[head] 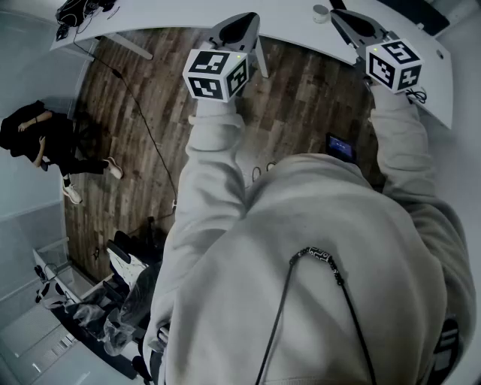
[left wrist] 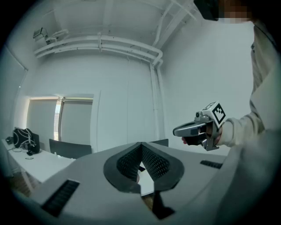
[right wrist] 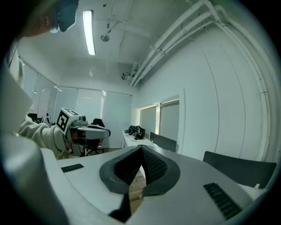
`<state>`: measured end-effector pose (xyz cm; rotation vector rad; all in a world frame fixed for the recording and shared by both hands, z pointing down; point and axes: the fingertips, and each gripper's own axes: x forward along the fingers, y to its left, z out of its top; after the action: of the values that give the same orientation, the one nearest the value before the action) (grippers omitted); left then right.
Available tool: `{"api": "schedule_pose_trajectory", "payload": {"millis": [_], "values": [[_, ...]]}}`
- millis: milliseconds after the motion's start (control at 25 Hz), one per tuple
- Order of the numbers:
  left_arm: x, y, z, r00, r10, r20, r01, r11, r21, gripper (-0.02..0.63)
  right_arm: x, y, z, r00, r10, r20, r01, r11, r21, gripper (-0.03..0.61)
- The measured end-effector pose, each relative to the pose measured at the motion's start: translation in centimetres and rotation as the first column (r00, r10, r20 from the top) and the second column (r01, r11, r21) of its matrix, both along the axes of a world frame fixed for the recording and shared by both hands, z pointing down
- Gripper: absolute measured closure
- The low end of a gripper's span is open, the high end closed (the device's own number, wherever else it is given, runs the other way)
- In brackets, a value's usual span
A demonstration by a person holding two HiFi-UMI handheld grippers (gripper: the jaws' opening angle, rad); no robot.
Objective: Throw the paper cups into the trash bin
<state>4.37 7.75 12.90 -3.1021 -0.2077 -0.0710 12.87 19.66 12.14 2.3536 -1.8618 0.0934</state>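
The left gripper [left wrist: 141, 146] is clenched, jaws meeting at the tips with nothing between them. The right gripper [right wrist: 141, 149] is likewise pressed closed and empty. A small round object [head: 321, 13] sits on the white table [head: 285, 22] just left of the right gripper's tips; whether it is a paper cup cannot be told. The left gripper's tips reach the table's near edge, with open wooden floor [head: 150, 90] to its left.

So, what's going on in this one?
A person in a pale grey hooded top holds both grippers out level above a dark wooden plank floor, beside a white table. The left gripper and the right gripper are shut, with nothing between their fingers. No paper cup or trash bin can be made out.
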Motion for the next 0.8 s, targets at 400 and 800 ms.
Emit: {"api": "schedule_pose_trajectory", "payload": {"millis": [400,800], "values": [[1.6,0.8,-0.4,0.999,0.032,-0.019,-0.033,0.999,-0.028,0.618,0.9,0.2,0.1,0.999,0.024,0.041,-0.025,0.999,0.029,0.560],[2.6,0.9,0.9,1.000,0.004,-0.005,-0.004,1.000,-0.027,0.619,2.7,1.5,1.4,0.991,0.054,0.124,-0.062,0.996,0.058,0.560]]}}
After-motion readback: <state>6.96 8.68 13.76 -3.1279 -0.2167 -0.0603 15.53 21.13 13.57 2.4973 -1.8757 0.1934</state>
